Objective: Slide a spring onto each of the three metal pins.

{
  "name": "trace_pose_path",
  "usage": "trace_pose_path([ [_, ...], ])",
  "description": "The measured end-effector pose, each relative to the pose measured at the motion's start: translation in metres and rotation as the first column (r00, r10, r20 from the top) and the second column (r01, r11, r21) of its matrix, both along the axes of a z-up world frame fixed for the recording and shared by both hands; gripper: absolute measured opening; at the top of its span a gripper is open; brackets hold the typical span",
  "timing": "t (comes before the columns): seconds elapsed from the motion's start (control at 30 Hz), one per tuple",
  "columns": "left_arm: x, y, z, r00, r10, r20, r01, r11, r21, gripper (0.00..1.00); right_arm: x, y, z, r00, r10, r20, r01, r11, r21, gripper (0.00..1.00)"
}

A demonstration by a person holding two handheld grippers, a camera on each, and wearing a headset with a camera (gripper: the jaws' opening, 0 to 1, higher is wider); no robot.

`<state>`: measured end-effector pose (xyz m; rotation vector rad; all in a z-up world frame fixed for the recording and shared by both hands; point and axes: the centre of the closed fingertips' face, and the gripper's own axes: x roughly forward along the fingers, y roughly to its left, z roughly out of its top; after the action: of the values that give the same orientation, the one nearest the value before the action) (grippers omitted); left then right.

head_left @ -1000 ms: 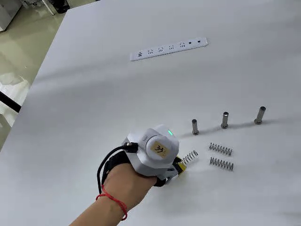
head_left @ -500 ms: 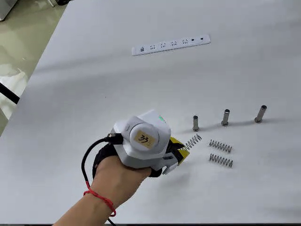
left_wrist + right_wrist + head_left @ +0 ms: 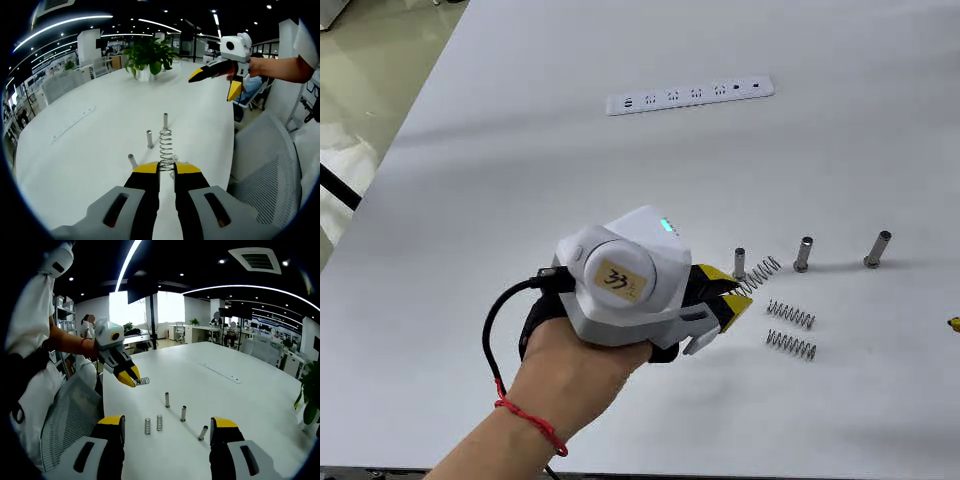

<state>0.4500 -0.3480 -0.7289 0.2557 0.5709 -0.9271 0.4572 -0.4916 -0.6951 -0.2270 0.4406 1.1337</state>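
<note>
Head view: over the last second the left tongs (image 3: 732, 293), closed on one end of a spring (image 3: 760, 272), have lifted it off the counter (image 3: 520, 180) and carried it toward 2 o'clock. Its free end now hangs just beside the nearest pin (image 3: 739, 262). Two loose springs (image 3: 790, 314) lie at 5 o'clock of it. All three pins stand bare. The right tongs (image 3: 167, 421) gape wide, holding nothing. Judgement: pickup is done; the spring needs tipping upright over the pin top.

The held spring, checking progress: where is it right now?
In the head view the spring is clamped in the left gripper, off the table, beside the leftmost pin.
</note>
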Motion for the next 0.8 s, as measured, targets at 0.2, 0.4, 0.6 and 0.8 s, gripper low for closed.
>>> trace_pose_path([
  [0.2,-0.001,-0.009,0.015,0.999,-0.019,0.037,0.021,0.999,-0.048,0.07,-0.003,0.030,0.018,0.998,0.022,-0.064,-0.017,0.997,0.073,0.58],
  [0.4,-0.003,-0.018,0.028,0.997,-0.037,0.066,0.043,0.995,-0.092,0.07,-0.004,0.053,0.029,0.993,0.041,-0.109,-0.027,0.991,0.130,0.46],
  [0.6,-0.005,-0.026,0.037,0.995,-0.046,0.085,0.057,0.990,-0.131,0.07,-0.004,0.069,0.035,0.990,0.052,-0.129,-0.030,0.986,0.167,0.40],
  [0.8,-0.008,-0.031,0.043,0.993,-0.052,0.102,0.068,0.984,-0.164,0.07,-0.005,0.080,0.039,0.983,0.057,-0.172,-0.017,0.974,0.224,0.33],
])
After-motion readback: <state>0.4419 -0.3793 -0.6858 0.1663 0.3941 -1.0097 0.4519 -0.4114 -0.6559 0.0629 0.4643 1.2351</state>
